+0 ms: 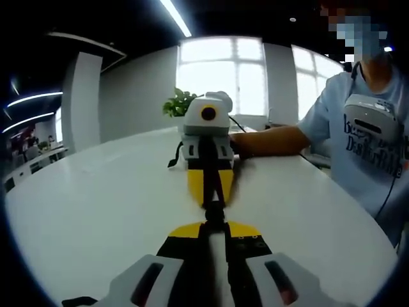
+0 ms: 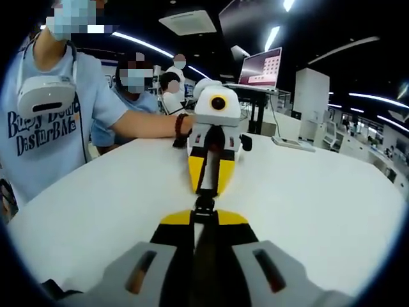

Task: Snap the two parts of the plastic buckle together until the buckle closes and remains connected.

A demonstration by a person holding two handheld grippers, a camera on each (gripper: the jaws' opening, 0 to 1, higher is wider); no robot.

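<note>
Your left gripper (image 1: pixel 215 225) rises from the bottom of the left gripper view, yellow-tipped jaws drawn narrow onto one end of the black buckle (image 1: pixel 215 208). Your right gripper (image 1: pixel 213 192) faces it from across the white table (image 1: pixel 96 204), its yellow jaws likewise pinched close on the buckle's far end. The buckle sits between the two sets of tips, just above the tabletop near its middle; it is small and dark, and you cannot tell from these views whether its two parts are latched or only pressed together. In the right gripper view the same arrangement reads in mirror: right gripper (image 2: pixel 203 217) at the bottom, jaws narrow on the buckle (image 2: pixel 204 203), left gripper (image 2: pixel 209 182) opposite, tips meeting it. Your forearm (image 1: pixel 268 139) reaches from the right of the left gripper view to the right gripper's body; in the right gripper view a hand with a dark wristband (image 2: pixel 181 125) holds the left gripper from behind. You wear a light blue printed T-shirt (image 1: pixel 377 141) with a white headset (image 2: pixel 45 93) hanging at the chest. Background, left gripper view: a potted plant (image 1: pixel 179 102) behind the right gripper, bright windows (image 1: pixel 220 70), ceiling light strips (image 1: pixel 176 16). Background, right gripper view: seated people (image 2: pixel 137 89) behind the table, a lit monitor (image 2: pixel 262 67) on a stand, a flat device (image 2: pixel 294 144) lying on the table's far right edge.
</note>
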